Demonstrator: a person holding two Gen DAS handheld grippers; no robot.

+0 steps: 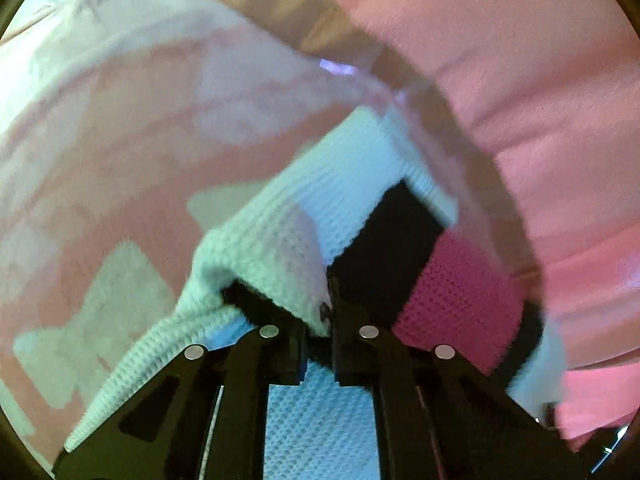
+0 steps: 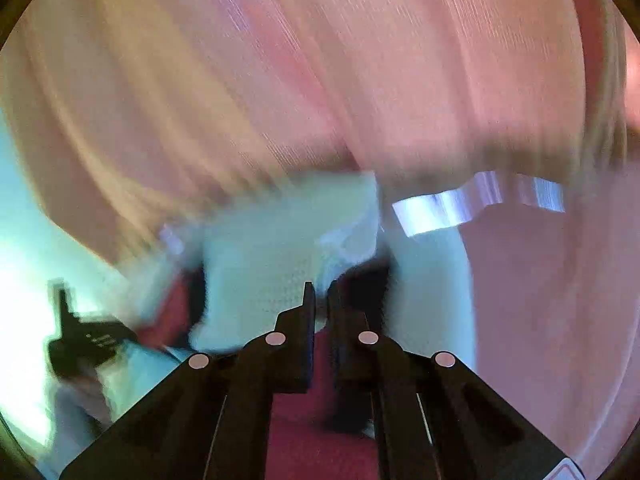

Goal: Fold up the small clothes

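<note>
Pink cloth [image 1: 540,92] | ribbed knit sock [image 1: 340,184] | left claw [image 1: 329,312] pinching

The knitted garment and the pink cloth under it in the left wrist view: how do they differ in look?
The knitted garment has a coarse, ribbed weave in blocks of white, black and bright pink; the pink cloth is smooth and one pale colour. The garment is pinched in the shut left gripper; the cloth lies loose in soft folds. Both are soft fabric.
</note>
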